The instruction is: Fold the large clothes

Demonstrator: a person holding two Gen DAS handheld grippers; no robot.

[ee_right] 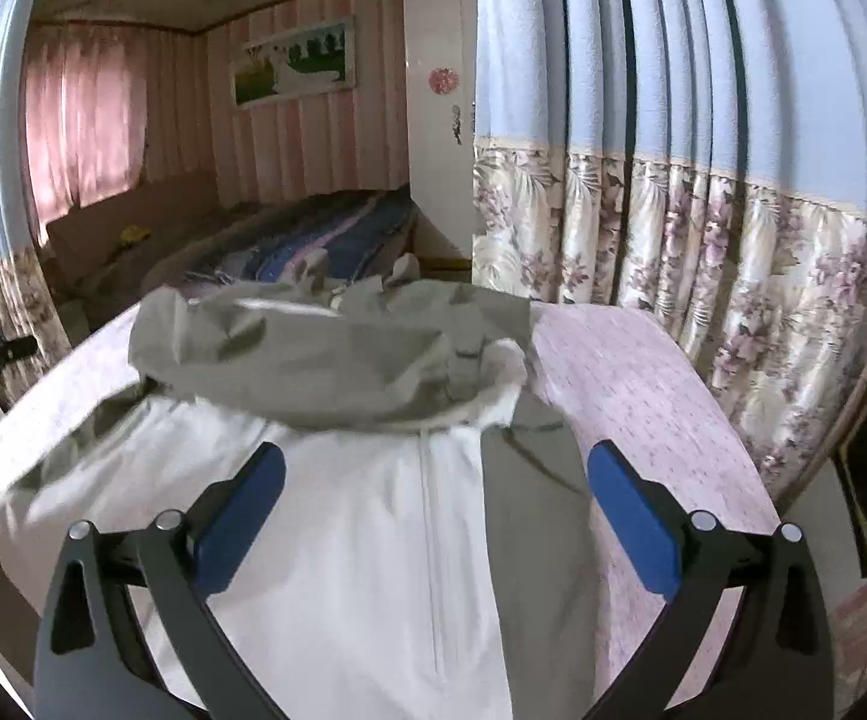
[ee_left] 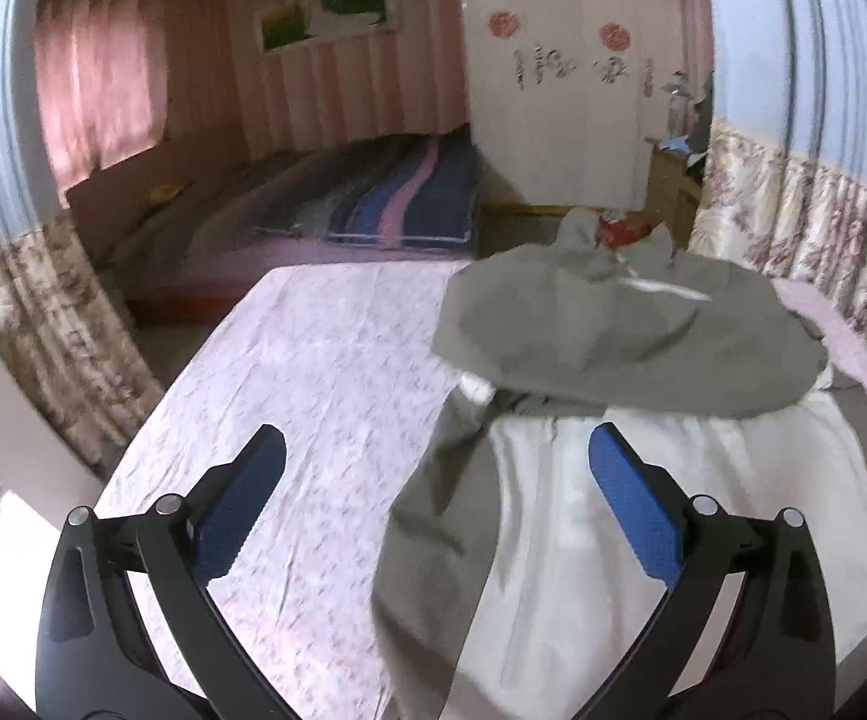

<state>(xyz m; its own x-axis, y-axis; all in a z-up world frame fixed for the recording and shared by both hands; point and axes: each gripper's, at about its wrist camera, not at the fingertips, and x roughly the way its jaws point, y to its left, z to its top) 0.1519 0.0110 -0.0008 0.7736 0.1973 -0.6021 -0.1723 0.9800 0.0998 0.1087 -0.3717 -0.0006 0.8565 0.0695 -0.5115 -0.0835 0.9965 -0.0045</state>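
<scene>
Grey jacket [ee_left: 631, 330] (one, white-lined) below two gaping, empty tongs [ee_left: 436, 462].

A home bedroom: a bed [ee_left: 385, 204] with a striped blanket lies along a pink-panelled wall, a framed landscape picture [ee_left: 328, 6] hangs above it, pink window curtains [ee_left: 97, 96] glow, and a white wardrobe [ee_left: 553, 96] carries red paper decorations.

Bare sheet [ee_left: 313, 372] left of jacket [ee_left: 613, 324]
</scene>
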